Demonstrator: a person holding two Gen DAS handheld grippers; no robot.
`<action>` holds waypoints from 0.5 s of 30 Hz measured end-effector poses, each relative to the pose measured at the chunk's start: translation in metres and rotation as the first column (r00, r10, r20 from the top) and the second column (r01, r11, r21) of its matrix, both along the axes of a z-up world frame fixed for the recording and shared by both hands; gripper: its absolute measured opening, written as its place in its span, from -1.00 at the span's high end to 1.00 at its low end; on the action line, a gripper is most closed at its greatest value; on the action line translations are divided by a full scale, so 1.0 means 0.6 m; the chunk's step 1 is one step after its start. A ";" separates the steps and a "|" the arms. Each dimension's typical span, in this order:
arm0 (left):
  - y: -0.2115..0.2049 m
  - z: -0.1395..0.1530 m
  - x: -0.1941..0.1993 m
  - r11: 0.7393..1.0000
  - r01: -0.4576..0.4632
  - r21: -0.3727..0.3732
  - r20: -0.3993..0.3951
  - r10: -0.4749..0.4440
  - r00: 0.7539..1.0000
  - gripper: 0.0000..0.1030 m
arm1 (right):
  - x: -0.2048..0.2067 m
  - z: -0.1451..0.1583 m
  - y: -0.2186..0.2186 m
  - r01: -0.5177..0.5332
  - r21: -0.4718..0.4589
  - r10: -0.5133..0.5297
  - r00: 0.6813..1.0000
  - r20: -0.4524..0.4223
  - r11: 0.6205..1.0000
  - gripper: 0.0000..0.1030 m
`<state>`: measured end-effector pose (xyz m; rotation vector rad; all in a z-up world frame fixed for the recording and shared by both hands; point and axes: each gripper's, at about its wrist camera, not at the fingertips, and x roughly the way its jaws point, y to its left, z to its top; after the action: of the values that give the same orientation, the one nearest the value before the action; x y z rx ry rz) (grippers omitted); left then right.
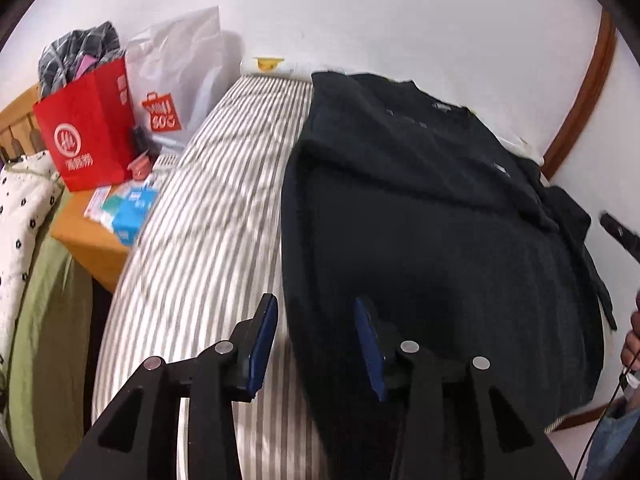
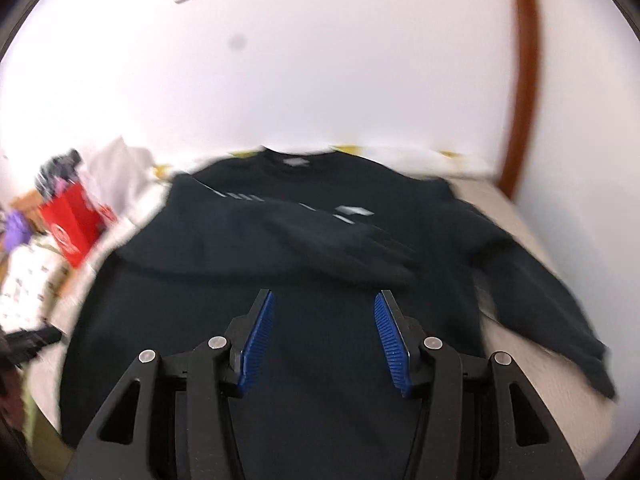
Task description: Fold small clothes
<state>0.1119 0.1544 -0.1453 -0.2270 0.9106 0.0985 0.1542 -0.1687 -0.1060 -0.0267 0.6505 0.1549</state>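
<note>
A black long-sleeved sweatshirt (image 1: 420, 216) lies spread on the striped mattress (image 1: 208, 232). In the right wrist view the sweatshirt (image 2: 320, 264) has its left sleeve folded across the chest and its right sleeve stretched out to the right. My left gripper (image 1: 316, 312) is open and empty, above the sweatshirt's left hem edge. My right gripper (image 2: 324, 308) is open and empty, above the lower middle of the sweatshirt. The right gripper's tip shows at the right edge of the left wrist view (image 1: 620, 232).
A red paper bag (image 1: 88, 132) and a white plastic bag (image 1: 176, 80) stand on a wooden bedside table (image 1: 88, 240) left of the mattress, with small boxes (image 1: 128, 208). A white wall (image 1: 400, 12) runs behind the bed. A brown door frame (image 2: 520, 80) is at right.
</note>
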 end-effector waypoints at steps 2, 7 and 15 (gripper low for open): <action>0.006 0.007 0.031 1.000 0.002 0.015 0.002 -0.002 1.000 0.21 | 0.060 0.011 0.056 -0.067 0.022 0.067 0.998 0.002 0.998 0.02; 0.031 0.015 0.105 0.997 -0.016 0.070 0.003 0.016 1.000 0.20 | 0.192 0.022 0.188 -0.182 0.010 0.182 0.983 -0.017 0.983 0.11; 0.062 -0.025 0.183 0.996 -0.009 0.088 -0.043 0.012 0.999 0.20 | 0.355 -0.020 0.365 -0.343 -0.024 0.342 0.938 -0.055 0.939 0.11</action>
<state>0.2216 0.1916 -0.1605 -0.1482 0.9459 0.1535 0.3674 0.0502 -0.1178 -0.1692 0.6947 0.4834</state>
